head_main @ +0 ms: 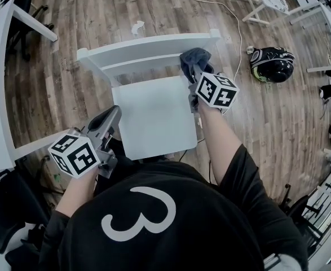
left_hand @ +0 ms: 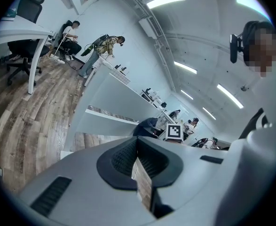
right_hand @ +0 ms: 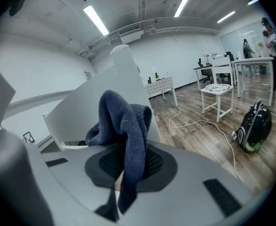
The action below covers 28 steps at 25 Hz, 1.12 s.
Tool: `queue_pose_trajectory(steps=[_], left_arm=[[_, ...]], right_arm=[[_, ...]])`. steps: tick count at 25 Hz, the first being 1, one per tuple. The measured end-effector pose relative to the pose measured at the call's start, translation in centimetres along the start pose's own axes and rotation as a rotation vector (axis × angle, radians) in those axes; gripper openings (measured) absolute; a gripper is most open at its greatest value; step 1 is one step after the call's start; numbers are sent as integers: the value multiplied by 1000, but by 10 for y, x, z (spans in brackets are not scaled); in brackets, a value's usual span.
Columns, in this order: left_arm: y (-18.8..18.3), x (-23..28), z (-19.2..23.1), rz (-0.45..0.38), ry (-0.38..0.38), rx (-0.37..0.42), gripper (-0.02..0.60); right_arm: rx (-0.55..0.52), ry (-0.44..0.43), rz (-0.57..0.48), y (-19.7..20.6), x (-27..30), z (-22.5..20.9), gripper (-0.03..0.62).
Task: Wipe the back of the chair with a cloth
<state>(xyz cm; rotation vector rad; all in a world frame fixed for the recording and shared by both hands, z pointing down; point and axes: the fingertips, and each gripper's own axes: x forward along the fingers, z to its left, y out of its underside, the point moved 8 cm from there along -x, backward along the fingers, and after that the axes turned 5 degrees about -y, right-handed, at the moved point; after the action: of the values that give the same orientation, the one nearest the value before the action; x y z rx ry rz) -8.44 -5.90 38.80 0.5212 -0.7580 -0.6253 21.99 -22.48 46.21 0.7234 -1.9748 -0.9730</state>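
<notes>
With the right claw (head_main: 190, 72) clamped on the dark cloth (head_main: 197, 57) at the right end of the white chair back (head_main: 137, 48), and the left claw (head_main: 110, 119) closed and empty beside the seat (head_main: 154, 114), wiping looked barely begun, with most of the back left to do.

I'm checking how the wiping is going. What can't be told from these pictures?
- Whether the cloth presses on the back: the cloth itself covers that spot in the head and right gripper views.
- Chair legs: head view, hidden under the seat.
- Dirt on the back: too fine to see in any view.
</notes>
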Motion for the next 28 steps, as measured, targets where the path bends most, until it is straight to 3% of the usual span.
queue_pose_trajectory(steps=[7,17,23,28], left_arm=[[1,4,4,-1,-10,-16,13],[-4,-18,37,-1,-47,-47,14],[-10,-49,66,-1,-55,-67,14],[-15,-72,99,19,-64,-84,14]], right_arm=[[-38,-114,-1,11,-10,25,51],[-82,-341,75,51,16,131,51],[-80,-370,105,67,43,180,51],[-73,-311,101,80,66,205,51]])
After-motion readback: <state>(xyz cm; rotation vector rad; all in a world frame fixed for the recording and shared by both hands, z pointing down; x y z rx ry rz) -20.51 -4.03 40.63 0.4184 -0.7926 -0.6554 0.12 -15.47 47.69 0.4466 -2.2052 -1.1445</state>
